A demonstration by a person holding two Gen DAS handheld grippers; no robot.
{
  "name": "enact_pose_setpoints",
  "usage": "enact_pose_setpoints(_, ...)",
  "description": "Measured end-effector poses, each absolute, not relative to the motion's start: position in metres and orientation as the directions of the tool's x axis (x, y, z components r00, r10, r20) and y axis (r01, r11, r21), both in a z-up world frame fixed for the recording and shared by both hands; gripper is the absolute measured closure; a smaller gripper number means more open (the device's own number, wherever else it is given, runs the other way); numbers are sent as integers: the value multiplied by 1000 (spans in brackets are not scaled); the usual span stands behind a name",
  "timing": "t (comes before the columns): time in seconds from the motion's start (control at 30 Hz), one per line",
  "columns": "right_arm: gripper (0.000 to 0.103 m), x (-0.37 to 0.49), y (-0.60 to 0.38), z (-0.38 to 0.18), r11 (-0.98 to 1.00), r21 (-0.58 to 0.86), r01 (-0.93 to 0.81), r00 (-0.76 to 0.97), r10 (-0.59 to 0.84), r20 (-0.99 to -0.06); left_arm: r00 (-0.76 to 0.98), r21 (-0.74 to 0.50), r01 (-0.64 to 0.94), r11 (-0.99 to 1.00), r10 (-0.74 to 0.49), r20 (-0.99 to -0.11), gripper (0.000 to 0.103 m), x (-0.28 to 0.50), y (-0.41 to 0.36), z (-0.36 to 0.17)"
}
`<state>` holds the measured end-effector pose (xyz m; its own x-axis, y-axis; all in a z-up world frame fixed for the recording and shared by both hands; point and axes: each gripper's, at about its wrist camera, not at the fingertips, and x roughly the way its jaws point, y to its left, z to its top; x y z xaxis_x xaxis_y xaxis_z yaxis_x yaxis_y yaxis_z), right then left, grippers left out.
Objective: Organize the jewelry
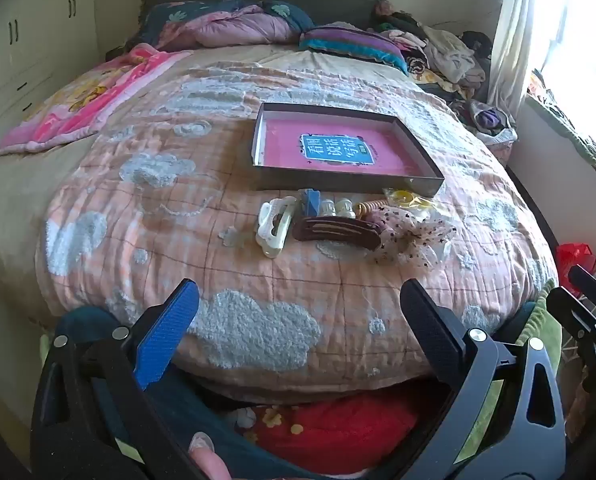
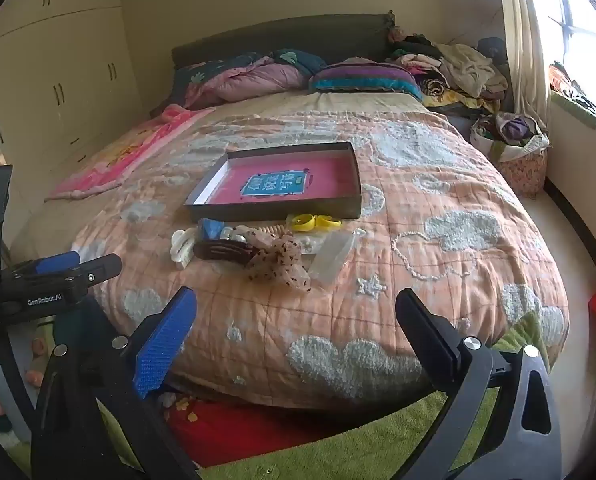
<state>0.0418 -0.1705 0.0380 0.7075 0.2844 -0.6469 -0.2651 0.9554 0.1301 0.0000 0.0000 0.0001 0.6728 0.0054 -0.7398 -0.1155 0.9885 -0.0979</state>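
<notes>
Your left gripper point(image 1: 298, 316) and right gripper point(image 2: 296, 316) hang spread and empty at the bed's foot, well short of the tray point(image 1: 426, 190). Nothing is sorted: the jewelry pile point(image 1: 338, 220) (clips, rings, a scrunchie) lies just before the bare tray.

Both wrist views from bed point(image 1: 258, 280) foot, facing headboard point(image 2: 282, 36).
</notes>
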Motion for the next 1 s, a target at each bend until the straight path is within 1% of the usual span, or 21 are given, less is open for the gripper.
enact_pose_setpoints(0.2, 4, 39, -173, 40, 953, 151, -263, 707, 297, -642, 670, -101, -111, 989, -1, -742, 9, 0, 0, 0)
enact_pose_setpoints(1.0, 4, 30, -177, 51, 961, 140, -239, 733, 273, -623, 673, -96, -96, 991, -7, -740, 9, 0, -9, -1)
